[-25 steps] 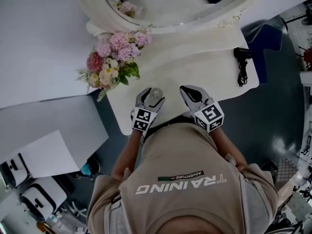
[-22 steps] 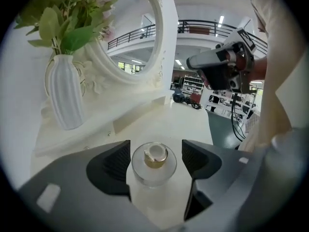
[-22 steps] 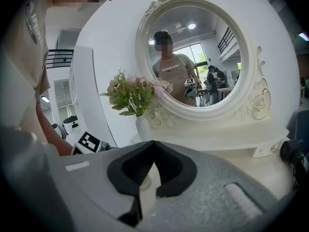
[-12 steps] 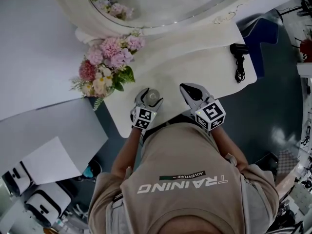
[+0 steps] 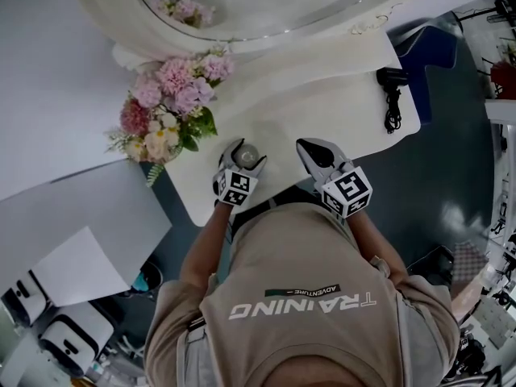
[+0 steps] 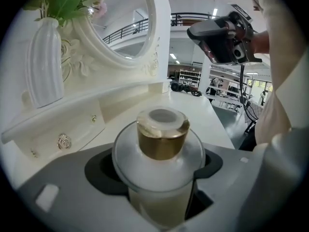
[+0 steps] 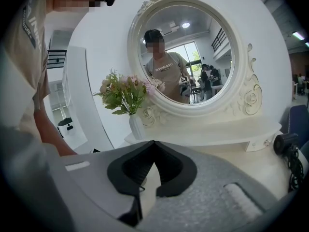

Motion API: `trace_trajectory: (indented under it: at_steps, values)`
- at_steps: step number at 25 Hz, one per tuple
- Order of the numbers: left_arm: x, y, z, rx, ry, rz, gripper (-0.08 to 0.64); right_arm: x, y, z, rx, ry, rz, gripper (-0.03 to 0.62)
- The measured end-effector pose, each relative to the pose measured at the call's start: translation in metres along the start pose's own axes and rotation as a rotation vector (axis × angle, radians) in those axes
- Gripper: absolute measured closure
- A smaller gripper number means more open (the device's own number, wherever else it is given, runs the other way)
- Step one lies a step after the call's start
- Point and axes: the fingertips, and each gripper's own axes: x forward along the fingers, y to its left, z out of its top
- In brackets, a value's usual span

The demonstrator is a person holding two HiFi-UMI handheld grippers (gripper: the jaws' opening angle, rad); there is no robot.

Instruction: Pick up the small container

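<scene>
The small container (image 5: 247,156), a frosted round bottle with a gold cap (image 6: 162,134), stands on the white dressing table (image 5: 322,111) near its front edge. My left gripper (image 5: 245,148) has its jaws spread wide around the bottle, one on each side. In the left gripper view dark gaps show between the pads and the bottle's body. My right gripper (image 5: 311,148) hovers over the table's front edge, to the right of the bottle. Its fingertips (image 7: 147,145) meet, and nothing is between them.
A white vase (image 6: 43,66) of pink flowers (image 5: 165,107) stands left of the bottle. A round mirror (image 5: 266,6) rises at the back of the table. A black hair dryer (image 5: 393,95) with its cord lies at the table's right end. Dark floor lies below the front edge.
The whole scene has drifted a little left and up in the head view. The bottle stays between the left jaws. The right gripper holds its place.
</scene>
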Motion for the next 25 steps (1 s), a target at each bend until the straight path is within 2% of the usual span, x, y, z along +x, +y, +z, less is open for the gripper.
trace_trajectory:
  at_steps: [10, 15, 18, 25]
  values:
    - [0.008, -0.001, 0.006, 0.005, -0.036, 0.042, 0.199, 0.000, -0.003, -0.003, 0.019, -0.010, -0.008, 0.591]
    - [0.005, -0.003, 0.004, -0.010, -0.021, 0.041, 0.201, -0.002, 0.000, -0.007, 0.021, -0.003, 0.002, 0.591]
    - [0.000, -0.006, 0.007, -0.011, -0.024, 0.031, 0.202, -0.005, -0.001, -0.010, 0.026, 0.000, 0.003, 0.591]
    - [-0.029, -0.010, 0.019, -0.019, -0.037, 0.060, 0.202, 0.000, 0.006, -0.010, 0.026, -0.008, 0.044, 0.591]
